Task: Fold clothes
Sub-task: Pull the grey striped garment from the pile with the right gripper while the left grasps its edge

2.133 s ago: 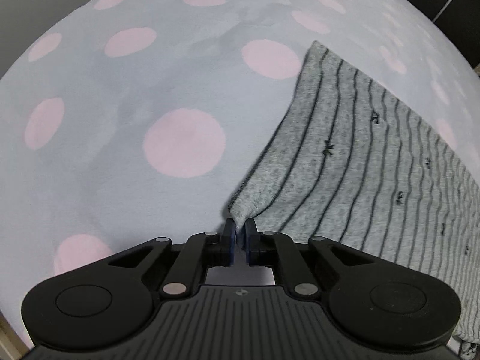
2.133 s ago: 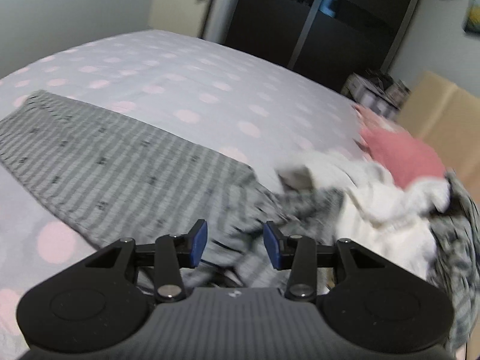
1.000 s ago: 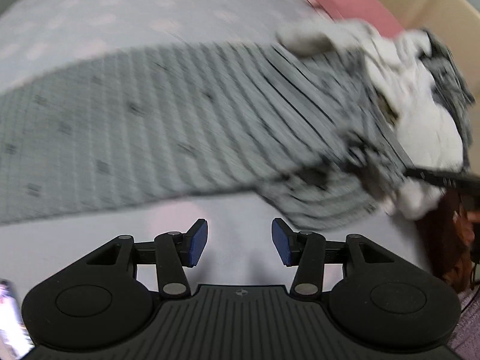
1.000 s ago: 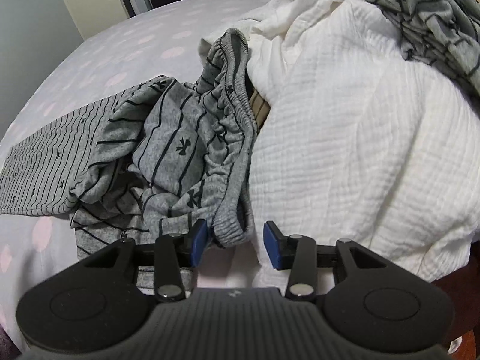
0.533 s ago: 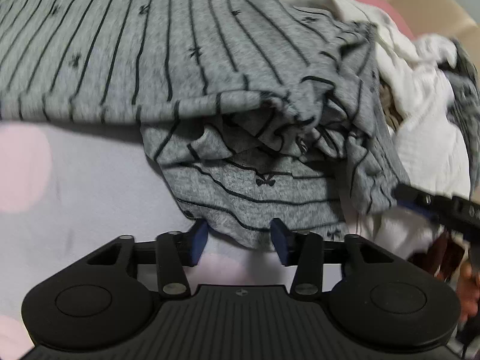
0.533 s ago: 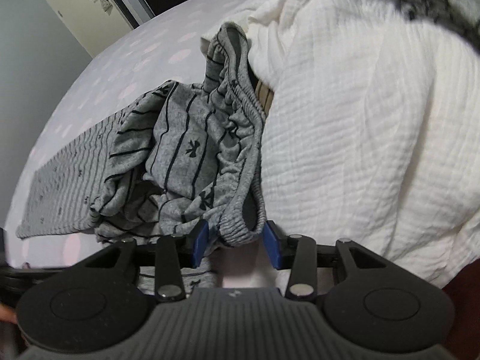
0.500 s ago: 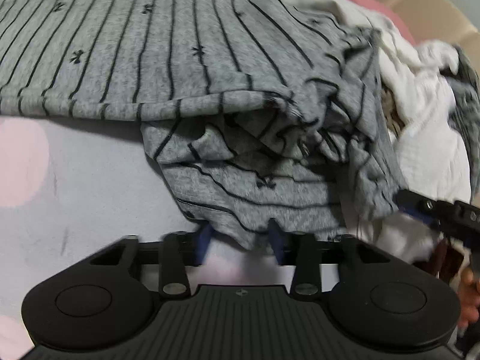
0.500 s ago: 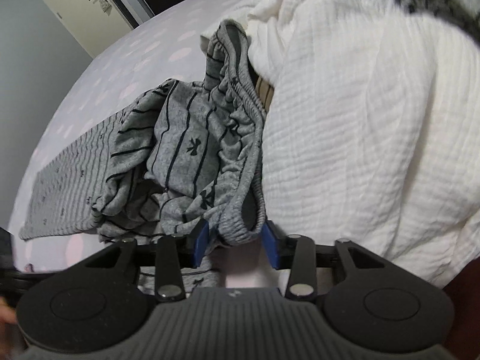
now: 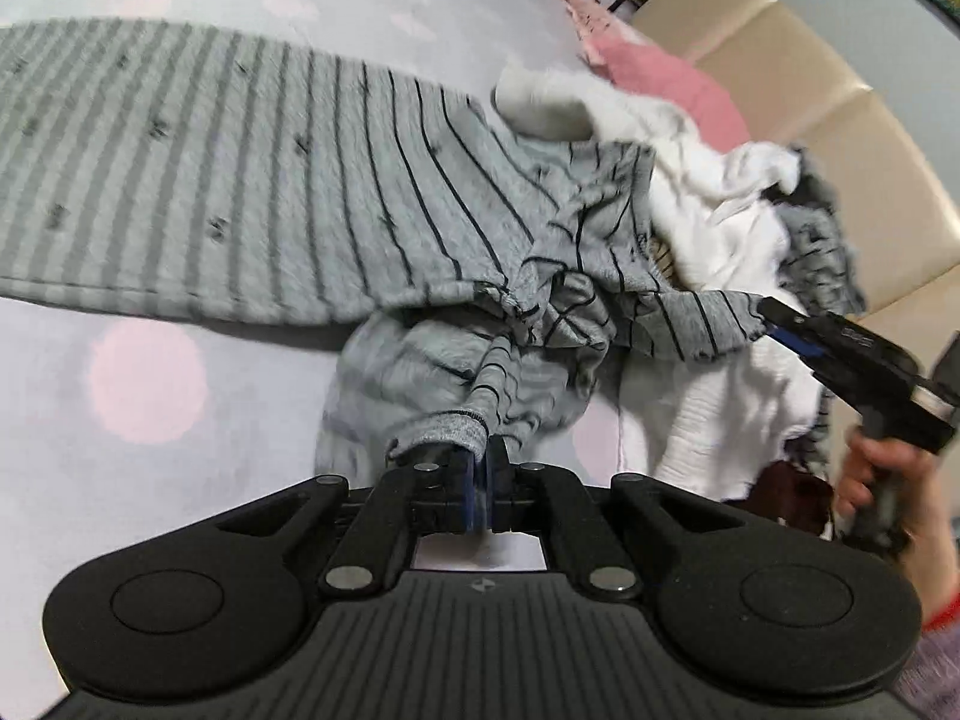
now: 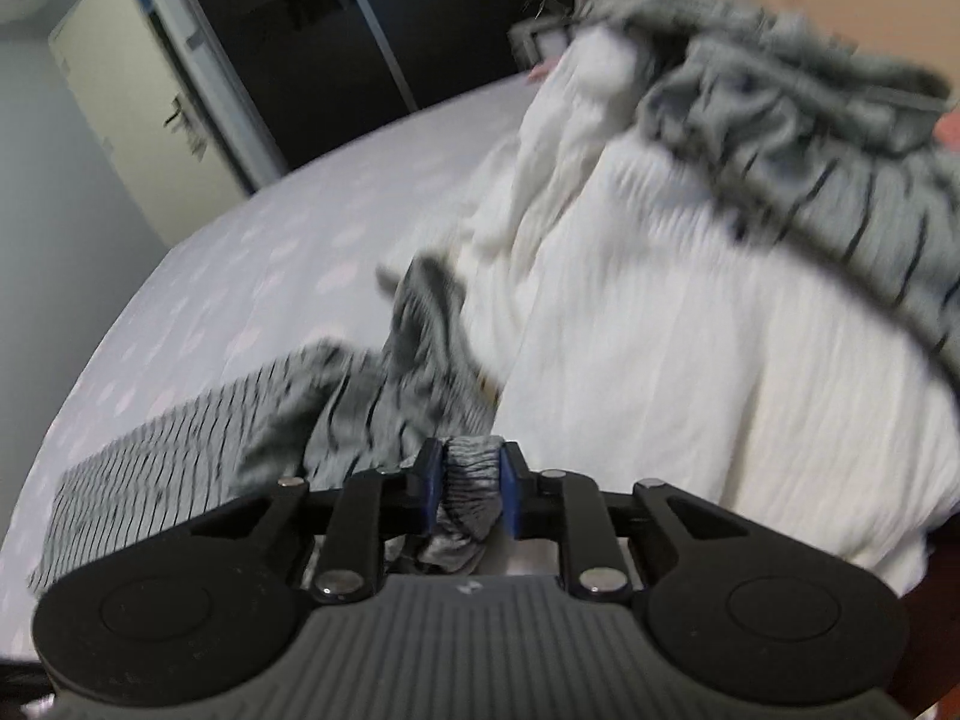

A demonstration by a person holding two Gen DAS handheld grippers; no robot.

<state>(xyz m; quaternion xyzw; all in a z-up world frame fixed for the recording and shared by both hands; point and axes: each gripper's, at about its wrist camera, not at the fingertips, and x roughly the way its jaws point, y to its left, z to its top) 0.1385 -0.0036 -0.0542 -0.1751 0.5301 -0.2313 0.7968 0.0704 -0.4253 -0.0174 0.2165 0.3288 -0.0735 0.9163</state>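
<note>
Grey striped trousers [image 9: 252, 192] lie across the spotted bed sheet [image 9: 120, 432], one leg stretched flat to the left, the rest bunched up near the laundry pile. My left gripper [image 9: 480, 483] is shut on a ribbed hem of the trousers [image 9: 447, 429]. In the right wrist view my right gripper [image 10: 471, 483] is shut on the gathered waistband [image 10: 471, 468] of the same trousers [image 10: 372, 408]. The right gripper [image 9: 786, 330] also shows at the right of the left wrist view, clamping the stretched fabric, with a hand [image 9: 888, 480] on its handle.
A pile of laundry sits at the right: a white crinkled cloth [image 10: 690, 330], a second grey striped garment [image 10: 810, 138] on top, and a pink one [image 9: 666, 84]. A beige padded headboard [image 9: 840, 120] stands behind. A dark wardrobe [image 10: 372, 30] and a door [image 10: 150, 96] are beyond the bed.
Both grippers were open around the trousers' fabric half a second ago and have shut on it. The bunched part is now lifted and pulled apart between them.
</note>
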